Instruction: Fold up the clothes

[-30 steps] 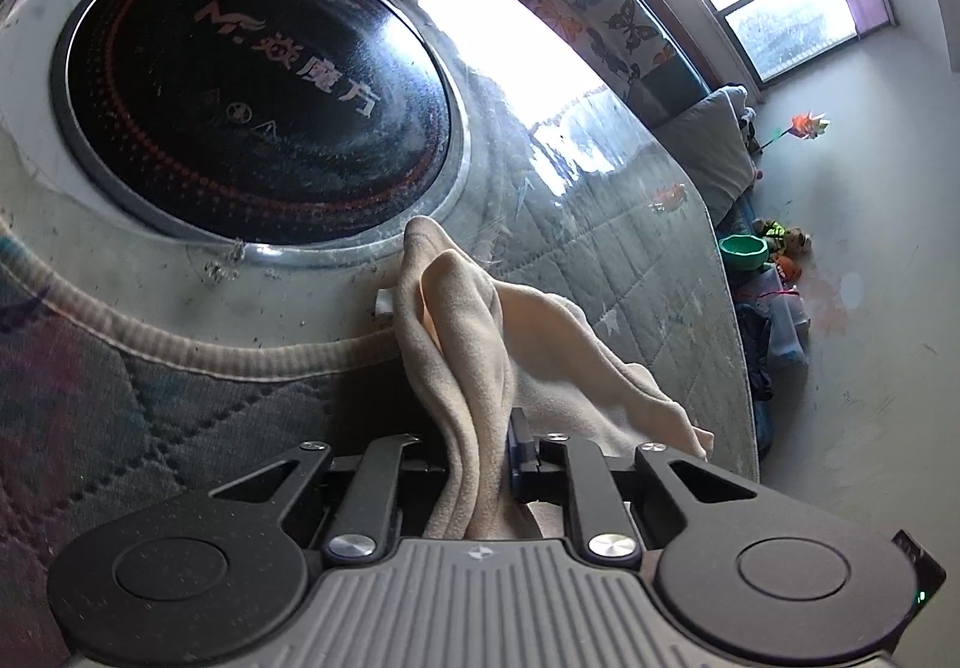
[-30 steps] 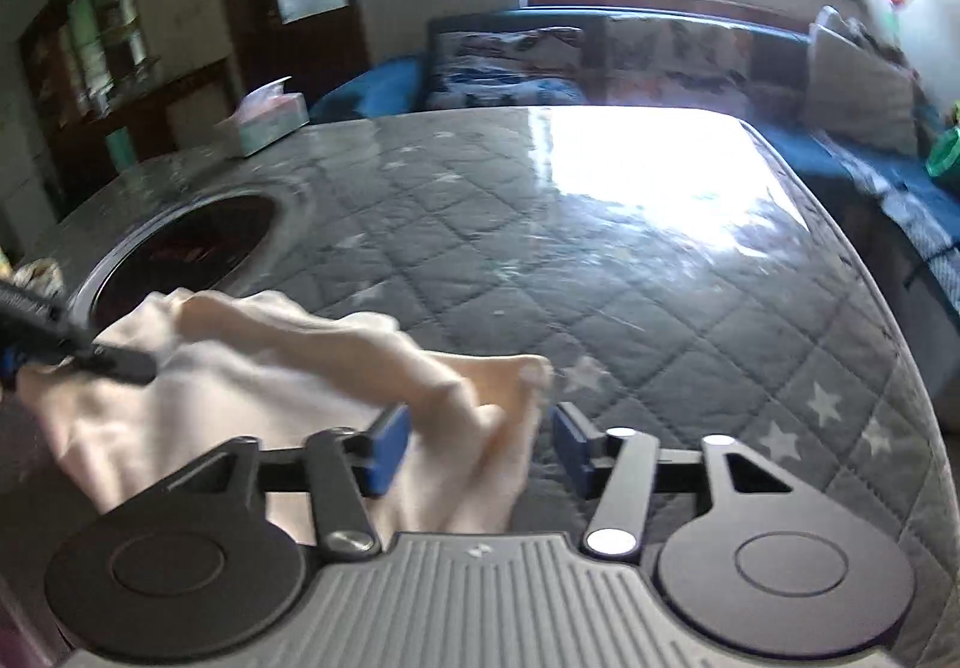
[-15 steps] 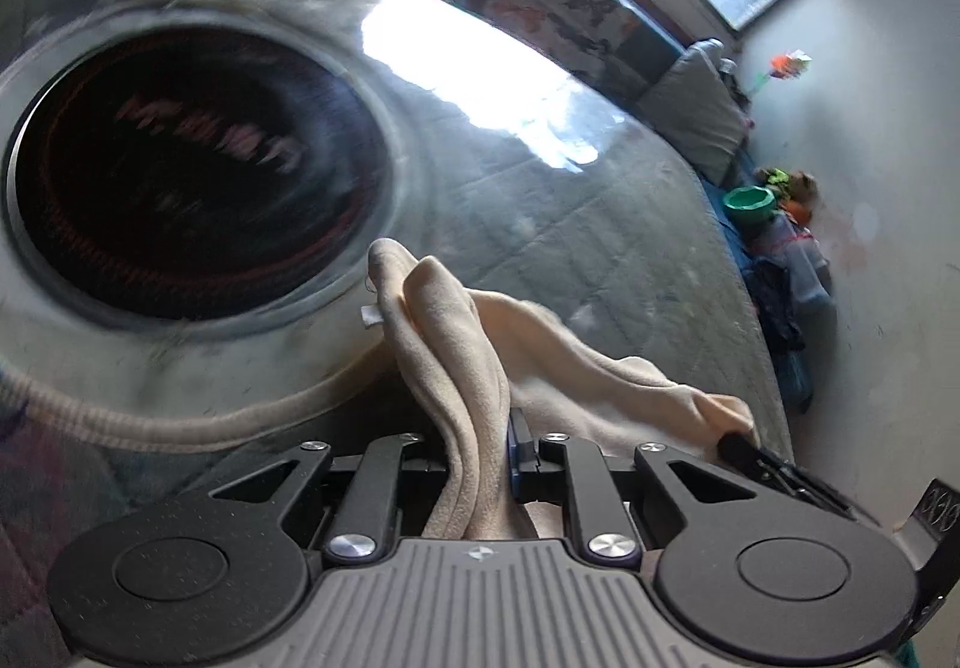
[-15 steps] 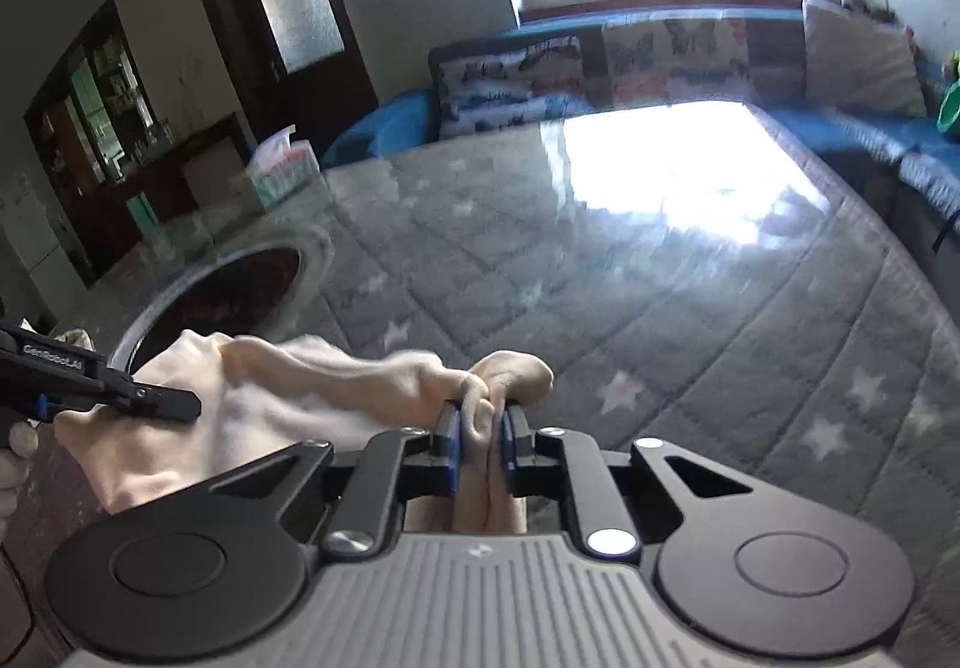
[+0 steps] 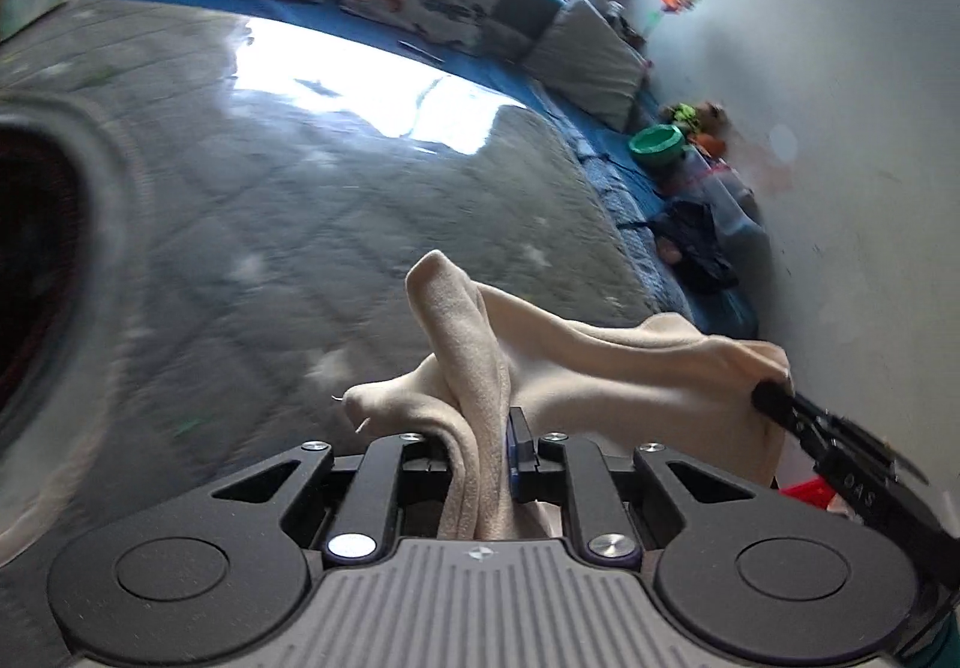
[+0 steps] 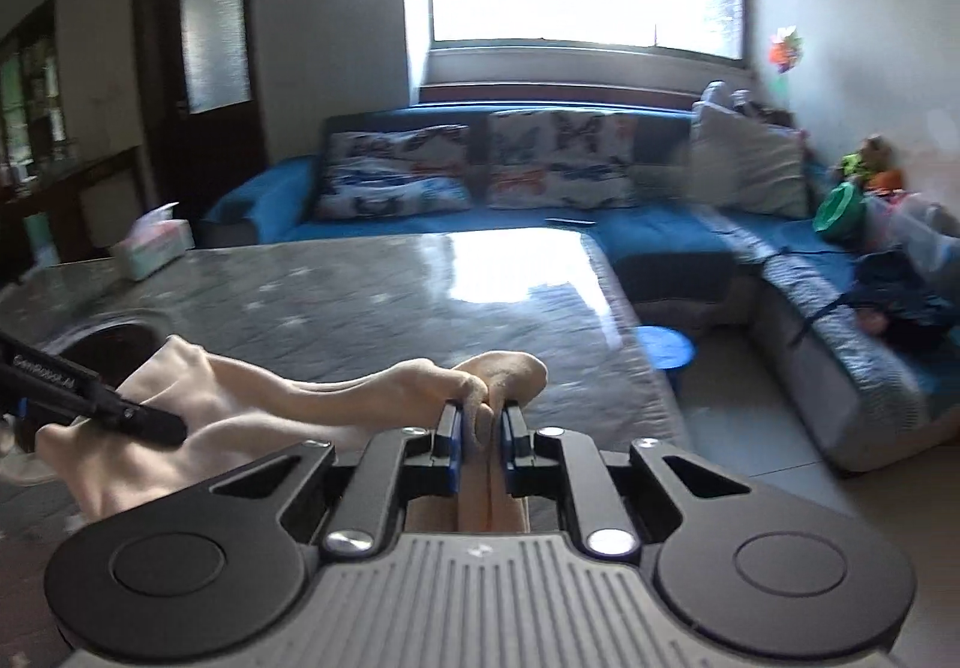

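You have the left gripper (image 5: 480, 446) and right gripper (image 6: 478, 431) each clamped on the cream garment (image 5: 600, 362), holding it stretched above the quilted table (image 6: 372, 302) for folding.

1. The right gripper (image 6: 478, 431), open around a fold of the cream garment (image 6: 252, 404) 1.0 s ago, is now clamped on that fold.
2. The garment, formerly resting on the quilted table cover (image 5: 336, 224), now hangs stretched between the right gripper and the left gripper (image 5: 480, 446), clear of the surface.
3. Both wrist views have tilted up: the dark round hob (image 5: 30, 260) has slid to the left gripper's far left edge.
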Tool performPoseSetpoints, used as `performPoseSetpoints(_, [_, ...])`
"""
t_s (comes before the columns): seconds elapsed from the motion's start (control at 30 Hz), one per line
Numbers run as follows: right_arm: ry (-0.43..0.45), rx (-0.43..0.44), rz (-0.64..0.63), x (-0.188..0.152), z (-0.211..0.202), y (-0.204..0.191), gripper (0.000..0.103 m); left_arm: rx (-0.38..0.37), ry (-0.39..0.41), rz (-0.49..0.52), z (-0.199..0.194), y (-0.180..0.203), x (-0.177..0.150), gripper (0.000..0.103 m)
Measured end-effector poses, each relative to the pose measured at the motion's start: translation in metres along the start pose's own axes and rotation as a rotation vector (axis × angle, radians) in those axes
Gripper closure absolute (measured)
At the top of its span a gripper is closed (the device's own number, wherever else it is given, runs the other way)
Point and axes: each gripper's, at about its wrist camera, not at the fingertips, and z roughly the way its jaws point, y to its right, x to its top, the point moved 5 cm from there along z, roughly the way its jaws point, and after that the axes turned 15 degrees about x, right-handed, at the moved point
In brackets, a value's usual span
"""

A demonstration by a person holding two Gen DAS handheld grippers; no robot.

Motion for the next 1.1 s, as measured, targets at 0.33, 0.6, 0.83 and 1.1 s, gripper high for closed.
performPoseSetpoints(0.33, [-0.007,-0.149,0.04,0.007,0.007,0.063,0.092,-0.039,-0.047,0.062,0.038,0.055,0.011,0.087])
performPoseSetpoints(0.6, [-0.107,-0.206,0.114,-0.022,0.044,0.099,0.089,-0.022,-0.131,0.086,0.064,0.057,0.002,0.08])
performPoseSetpoints(0.83, [-0.092,-0.231,0.083,-0.02,0.052,0.097,0.08,0.047,-0.071,0.124,0.056,0.041,0.009,0.066])
performPoseSetpoints(1.1, [-0.144,-0.101,0.087,-0.02,0.091,0.077,0.081,0.04,-0.029,0.116,0.063,0.047,0.029,0.065])
